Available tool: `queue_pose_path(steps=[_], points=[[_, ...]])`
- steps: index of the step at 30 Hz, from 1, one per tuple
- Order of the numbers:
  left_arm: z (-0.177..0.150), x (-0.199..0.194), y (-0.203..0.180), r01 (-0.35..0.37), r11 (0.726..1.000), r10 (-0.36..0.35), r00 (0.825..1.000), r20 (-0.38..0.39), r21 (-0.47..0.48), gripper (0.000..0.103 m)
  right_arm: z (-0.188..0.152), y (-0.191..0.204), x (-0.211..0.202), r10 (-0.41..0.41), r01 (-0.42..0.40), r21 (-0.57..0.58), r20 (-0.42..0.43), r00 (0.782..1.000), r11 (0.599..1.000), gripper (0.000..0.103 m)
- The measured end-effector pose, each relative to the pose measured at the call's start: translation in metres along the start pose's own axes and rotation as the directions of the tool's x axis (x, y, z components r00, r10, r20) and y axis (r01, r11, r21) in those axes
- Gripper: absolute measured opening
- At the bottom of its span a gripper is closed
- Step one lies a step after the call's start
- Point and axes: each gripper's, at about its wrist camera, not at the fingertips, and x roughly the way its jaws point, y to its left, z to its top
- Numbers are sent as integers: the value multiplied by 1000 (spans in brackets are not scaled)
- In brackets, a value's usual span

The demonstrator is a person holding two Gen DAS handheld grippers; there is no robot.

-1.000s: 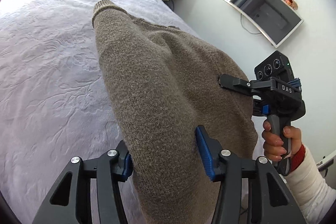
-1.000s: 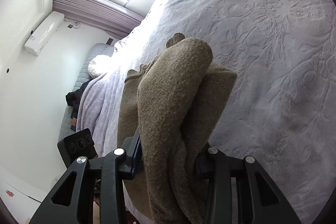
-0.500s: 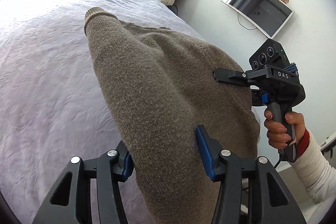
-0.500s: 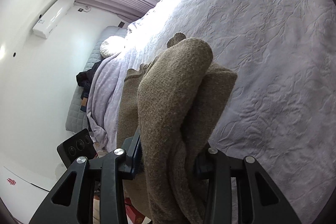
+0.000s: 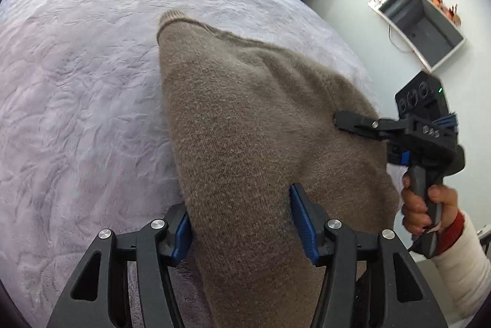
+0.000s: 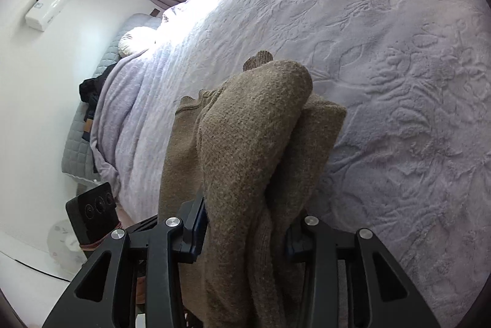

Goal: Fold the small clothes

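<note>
- Lilac bed (image 5: 76, 113) lies under my brown sweater (image 5: 245, 143), which I hold up over its near edge, far end draping onto it.
- Sweater's long axis runs away from me, cuff (image 5: 172, 17) farthest.
- Sleeves look folded in; final fold and laying flat remain, I judge.
- Left tongs (image 5: 242, 223) have just eased wider yet clench the sweater; right tongs (image 6: 245, 229) clench its bunched edge.

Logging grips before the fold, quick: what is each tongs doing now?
Left tongs: closed on the brown sweater, jaws just eased wider.
Right tongs: closed on the same sweater.
</note>
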Motion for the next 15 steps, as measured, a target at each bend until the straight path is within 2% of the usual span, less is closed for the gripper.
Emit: queue_pose_path(steps=[2, 3, 7, 11, 12, 13, 15], points=[[-4, -6, 3, -39, 999, 39, 999, 24, 10, 69, -2, -3, 0, -22, 22, -8, 10, 1000, 1000, 48], [-7, -10, 2, -81, 996, 80, 996, 42, 27, 76, -5, -4, -3, -49, 49, -17, 12, 999, 999, 54], [-27, -31, -2, -162, 984, 155, 984, 86, 76, 76, -12, -3, -16, -164, 167, -74, 43, 985, 983, 65], [-44, -59, -4, -283, 953, 267, 953, 142, 107, 76, -23, 4, -42, -266, 276, -95, 105, 958, 956, 68], [-47, -66, -4, -319, 941, 299, 941, 161, 114, 79, -25, 8, -48, -264, 274, -94, 113, 958, 957, 68], [-54, -73, -5, -353, 928, 331, 927, 176, 118, 91, -30, 10, -55, -241, 253, -96, 121, 963, 963, 68], [-45, -64, -21, -387, 915, 359, 910, 207, 114, 100, -44, 15, -70, -168, 183, -112, 128, 977, 977, 66]])
